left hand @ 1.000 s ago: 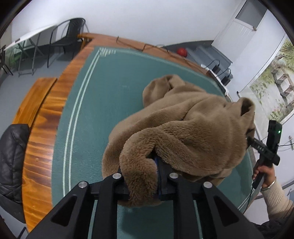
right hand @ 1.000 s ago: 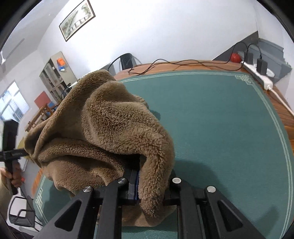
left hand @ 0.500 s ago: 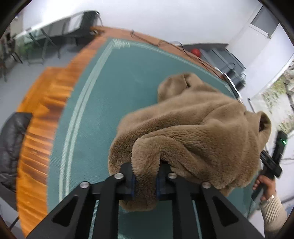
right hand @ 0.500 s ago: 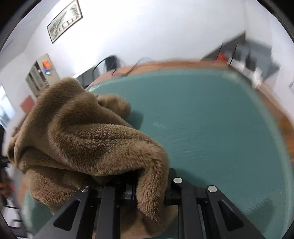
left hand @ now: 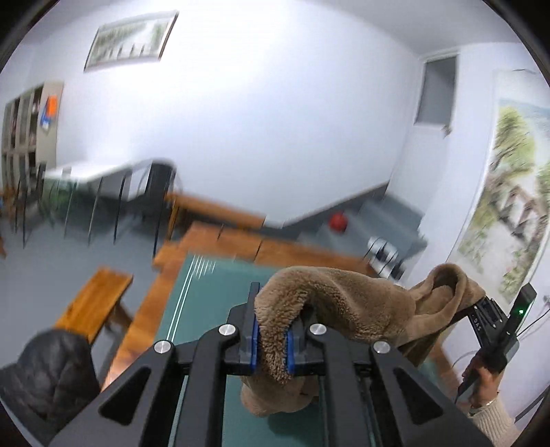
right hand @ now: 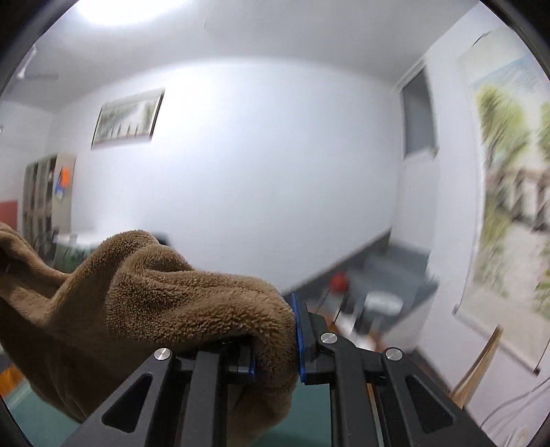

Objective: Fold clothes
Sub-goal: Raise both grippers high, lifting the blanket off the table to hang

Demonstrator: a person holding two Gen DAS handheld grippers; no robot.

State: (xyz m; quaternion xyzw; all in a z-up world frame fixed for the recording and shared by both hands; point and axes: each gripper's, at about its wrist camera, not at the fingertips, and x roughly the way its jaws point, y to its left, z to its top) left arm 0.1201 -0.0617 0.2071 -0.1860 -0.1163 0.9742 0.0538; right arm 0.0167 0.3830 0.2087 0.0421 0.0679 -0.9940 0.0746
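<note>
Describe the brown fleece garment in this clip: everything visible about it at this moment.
The brown fleece garment is a thick, fuzzy, tan-brown pile fabric, bunched rather than flat. It is lifted above the green table mat, strung between the two grippers. The left gripper pinches one folded edge between blue pads, with a short end hanging below. The right gripper clamps another bunched fold; the cloth drapes off to the left in that view. What kind of garment it is cannot be told.

White walls [left hand: 275,113], framed painting [left hand: 130,39], grey floor [left hand: 68,254], wooden bench [left hand: 92,302], bright ceiling light [right hand: 137,10]
</note>
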